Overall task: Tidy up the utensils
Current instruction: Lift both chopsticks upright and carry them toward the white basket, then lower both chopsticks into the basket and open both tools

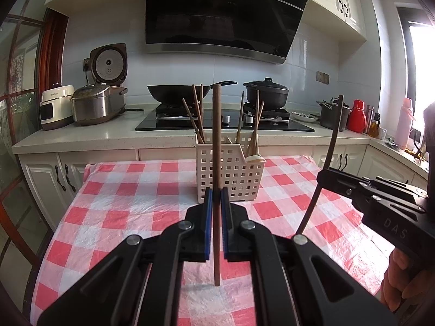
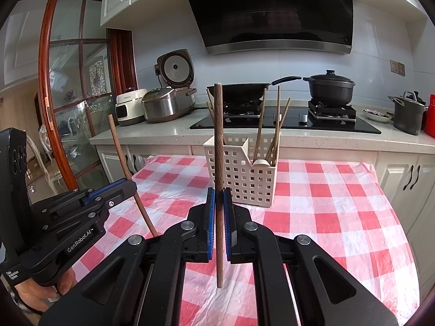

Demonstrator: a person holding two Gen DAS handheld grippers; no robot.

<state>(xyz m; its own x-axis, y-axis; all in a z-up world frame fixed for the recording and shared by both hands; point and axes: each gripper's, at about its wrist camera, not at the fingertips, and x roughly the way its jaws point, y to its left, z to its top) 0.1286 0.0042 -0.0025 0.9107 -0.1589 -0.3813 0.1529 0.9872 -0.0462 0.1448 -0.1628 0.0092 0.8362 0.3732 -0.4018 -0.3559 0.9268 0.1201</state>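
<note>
My left gripper (image 1: pixel 216 198) is shut on a brown wooden chopstick (image 1: pixel 216 146) held upright, its lower tip just above the tablecloth. My right gripper (image 2: pixel 219 199) is shut on a second upright chopstick (image 2: pixel 218 141). Each gripper shows in the other's view: the right gripper (image 1: pixel 325 176) with its dark chopstick (image 1: pixel 330 146) at the right, the left gripper (image 2: pixel 130 186) with its chopstick (image 2: pixel 119 146) at the left. Behind both stands a white perforated utensil basket (image 1: pixel 231 174) (image 2: pixel 242 174) holding several chopsticks (image 1: pixel 197 114) and a white spoon (image 1: pixel 255 159).
The table wears a red-and-white checked cloth (image 1: pixel 130 195). Behind it runs a kitchen counter with a hob, a wok (image 1: pixel 179 92), a black pot (image 1: pixel 267 92), rice cookers (image 1: pixel 95 106) and bottles (image 1: pixel 357 115). A person's hand (image 1: pixel 399 285) grips the right tool's handle.
</note>
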